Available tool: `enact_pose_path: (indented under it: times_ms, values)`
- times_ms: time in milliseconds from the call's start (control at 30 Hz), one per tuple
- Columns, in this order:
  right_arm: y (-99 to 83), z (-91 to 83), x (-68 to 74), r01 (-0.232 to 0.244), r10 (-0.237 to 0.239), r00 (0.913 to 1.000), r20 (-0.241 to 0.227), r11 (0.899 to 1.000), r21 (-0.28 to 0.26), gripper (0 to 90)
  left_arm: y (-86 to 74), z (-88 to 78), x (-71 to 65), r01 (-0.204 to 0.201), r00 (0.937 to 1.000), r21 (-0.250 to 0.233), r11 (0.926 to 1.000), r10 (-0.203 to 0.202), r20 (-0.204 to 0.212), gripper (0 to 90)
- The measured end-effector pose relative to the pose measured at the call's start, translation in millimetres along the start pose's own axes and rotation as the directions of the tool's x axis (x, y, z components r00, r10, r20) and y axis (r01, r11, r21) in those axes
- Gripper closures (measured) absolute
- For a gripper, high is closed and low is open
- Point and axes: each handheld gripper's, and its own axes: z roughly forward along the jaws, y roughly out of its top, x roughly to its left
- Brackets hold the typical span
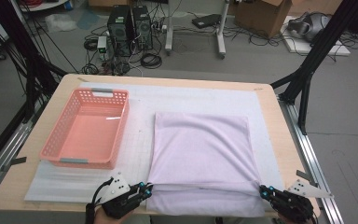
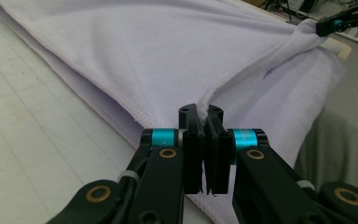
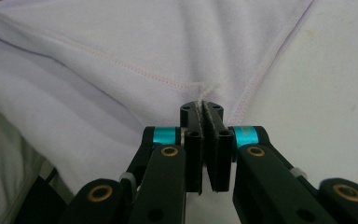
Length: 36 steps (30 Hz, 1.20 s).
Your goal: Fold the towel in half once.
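Sitting left of towel: pink basket.

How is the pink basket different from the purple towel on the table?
The pink basket is stiff, with slotted walls, and stands open with nothing inside; the purple towel is soft, lies flat and is folded in layers. The basket is untouched, while the towel's near corners are pinched by the left gripper and right gripper. Both rest on the white mat.
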Motion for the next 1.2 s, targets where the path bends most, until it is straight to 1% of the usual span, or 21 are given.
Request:
enact_pose_path:
  times_ms: [233, 267, 300, 333, 367, 400, 433, 467, 533, 600, 633, 700, 833, 867, 900, 933, 1000, 1033, 1067, 1133, 1200]
  values:
    - [-9.1, -15.2, 10.9, 0.018, -0.018, 0.9998, -0.014, 1.0, -0.01, 86.9, -8.7, -9.5, -9.3, -0.005, 1.0, 0.013, 0.9999, 0.005, 0.004, 86.4]
    - [-10.3, -16.8, 11.5, 0.016, -0.016, 0.9997, -0.017, 1.0, -0.012, 86.9, -10.1, -10.1, -9.8, -0.001, 0.9999, 0.02, 0.9998, 0.001, 0.015, 86.0]
    - [-11.6, -18.1, 12.0, 0.014, -0.014, 0.9997, -0.018, 1.0, -0.007, 86.8, -12.0, -10.2, -9.9, 0.022, 0.9993, 0.032, 0.9993, -0.023, 0.03, 84.0]
    - [-13.3, -18.7, 12.3, 0.015, -0.015, 0.9997, -0.02, 1.0, -0.001, 85.3, -12.8, -10.4, -8.2, 0.039, 0.998, 0.039, 0.9985, -0.041, 0.047, 77.2]
    - [-14.6, -18.7, 12.1, 0.006, -0.006, 0.9997, -0.023, 1.0, 0.006, 78.6, -12.8, -11.2, -6.5, 0.058, 0.9967, 0.038, 0.9976, -0.06, 0.054, 67.5]
    - [-15.7, -18.7, 10.9, -0.008, 0.008, 0.9997, -0.022, 1.0, 0.01, 69.3, -11.9, -12.4, -5.2, 0.069, 0.9963, 0.027, 0.9972, -0.071, 0.049, 56.9]
    - [-16.0, -20.1, 9.4, -0.022, 0.022, 0.9996, -0.017, 1.0, 0.013, 65.5, -9.2, -15.2, -3.3, 0.092, 0.9949, -0.002, 0.9958, -0.092, 0.043, 49.5]
    - [-15.8, -23.0, 6.5, -0.037, 0.037, 0.9989, -0.028, 0.999, -0.013, 65.3, -7.3, -17.2, -2.3, 0.103, 0.9939, -0.023, 0.9944, -0.102, 0.042, 45.5]
    - [-13.2, -30.7, 3.9, -0.063, 0.061, 0.9977, -0.029, 0.995, -0.079, 64.5, -2.7, -22.5, 0.2, 0.105, 0.9942, -0.079, 0.9914, -0.102, 0.033, 44.6]
    - [-9.5, -33.9, 2.0, -0.083, 0.08, 0.9964, -0.03, 0.989, -0.125, 64.3, -1.5, -22.9, 2.8, 0.113, 0.9935, -0.093, 0.9892, -0.112, 0.02, 45.3]
    - [-7.9, -32.9, 1.7, -0.086, 0.083, 0.9962, -0.026, 0.988, -0.127, 63.6, -1.4, -21.5, 4.6, 0.111, 0.9938, -0.086, 0.9901, -0.111, 0.01, 45.5]
    - [-4.2, -22.8, 1.6, -0.092, 0.088, 0.9954, -0.038, 0.99, -0.11, 60.9, -1.5, -17.0, 8.5, 0.119, 0.9928, -0.072, 0.9903, -0.12, -0.009, 46.3]
    - [1.5, 0.0, 4.8, -0.066, 0.064, 0.9962, -0.059, 0.997, -0.044, 52.8, 1.1, -10.3, 12.0, 0.116, 0.993, -0.058, 0.9916, -0.117, -0.017, 46.7]
    - [2.7, 4.2, 5.2, -0.059, 0.058, 0.9968, -0.055, 0.998, -0.019, 53.1, 2.2, -8.3, 12.9, 0.111, 0.9936, -0.057, 0.9922, -0.112, -0.015, 46.7]
    - [3.0, 7.3, 4.6, -0.053, 0.052, 0.9968, -0.06, 0.999, 0.0, 57.8, 3.8, -5.7, 14.5, 0.106, 0.9941, -0.052, 0.993, -0.107, -0.017, 46.6]
    - [2.5, 9.6, 3.5, -0.051, 0.054, 0.9944, -0.09, 0.998, 0.032, 65.6, 5.3, -3.3, 16.2, 0.102, 0.9945, -0.05, 0.9936, -0.103, -0.02, 46.4]
    - [-0.9, 8.9, 4.2, -0.005, 0.016, 0.9903, -0.138, 0.997, 0.077, 80.5, 8.8, 0.6, 19.2, 0.096, 0.995, -0.045, 0.9944, -0.097, -0.025, 45.9]
    - [-2.6, 7.6, 5.4, 0.014, 0.002, 0.9849, -0.173, 0.996, 0.091, 80.9, 11.6, 3.3, 21.2, 0.096, 0.9949, -0.048, 0.9942, -0.097, -0.026, 45.8]
    - [-6.2, 3.8, 8.6, 0.049, -0.03, 0.9821, -0.186, 0.994, 0.099, 80.7, 13.9, 5.4, 23.2, 0.09, 0.9955, -0.046, 0.9949, -0.091, -0.026, 45.7]
    - [-11.4, -3.3, 11.3, 0.059, -0.035, 0.9758, -0.216, 0.992, 0.109, 75.4, 18.3, 11.0, 27.5, 0.081, 0.9964, -0.043, 0.9958, -0.082, -0.022, 45.5]
    - [-15.4, -14.9, 11.1, 0.042, -0.02, 0.9763, -0.215, 0.994, 0.099, 71.2, 21.9, 16.4, 31.4, 0.078, 0.9965, -0.041, 0.9961, -0.079, -0.027, 44.9]
